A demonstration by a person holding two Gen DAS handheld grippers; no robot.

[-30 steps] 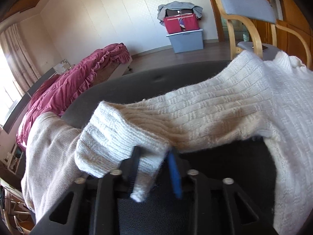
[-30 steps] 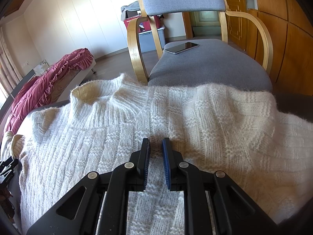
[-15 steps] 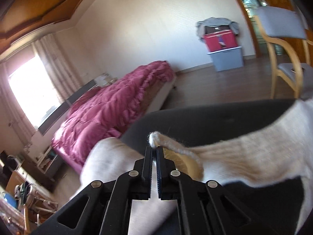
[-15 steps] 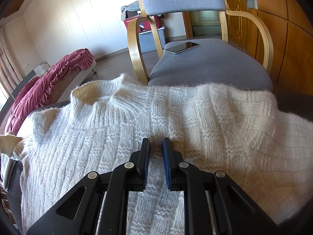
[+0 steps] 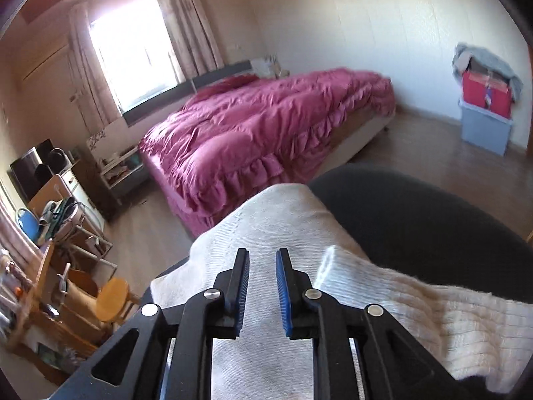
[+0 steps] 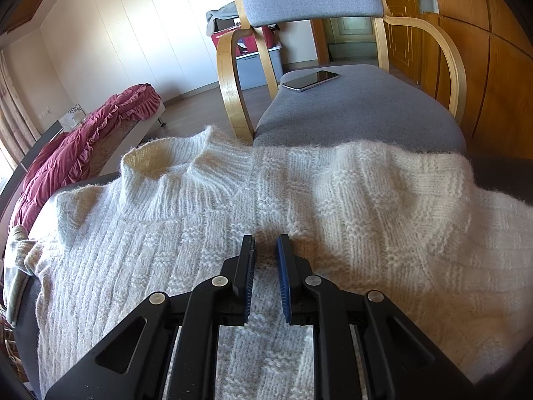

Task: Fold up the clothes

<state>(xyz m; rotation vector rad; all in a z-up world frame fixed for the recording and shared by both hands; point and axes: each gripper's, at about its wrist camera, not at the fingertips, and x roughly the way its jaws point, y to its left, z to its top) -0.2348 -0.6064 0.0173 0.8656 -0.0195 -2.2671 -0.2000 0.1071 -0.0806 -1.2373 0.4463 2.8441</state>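
Garments number two, grippers two, with one bed, one chair and one phone around them.

In the left wrist view the left gripper [image 5: 262,256] points downward over a beige garment [image 5: 266,220] that covers the dark desk [image 5: 416,206] from 6 o'clock up to the centre. Its jaws have just been opening and stand apart with nothing between them. At 4 o'clock lies one sleeve [image 5: 416,306], its long axis running from the right edge toward the middle, with the cuff end pointing to 10 o'clock, just beside the right finger. The bed [image 5: 266,123], under a pink cover, fills 12 o'clock.

In the right wrist view the cream sweater [image 6: 200,250] lies spread on the desk, filling the lower half. Its collar [image 6: 156,163] sits at 10 o'clock, pointing away from the camera, and the shoulder line runs from 9 to 3 o'clock. The right gripper [image 6: 266,243] tilts steeply down, fingertips on the knit below the collar, jaws narrowly apart (whether they pinch a fold I cannot tell). The chair [image 6: 359,113] stands at 1 o'clock, with the phone [image 6: 311,80] on its seat.
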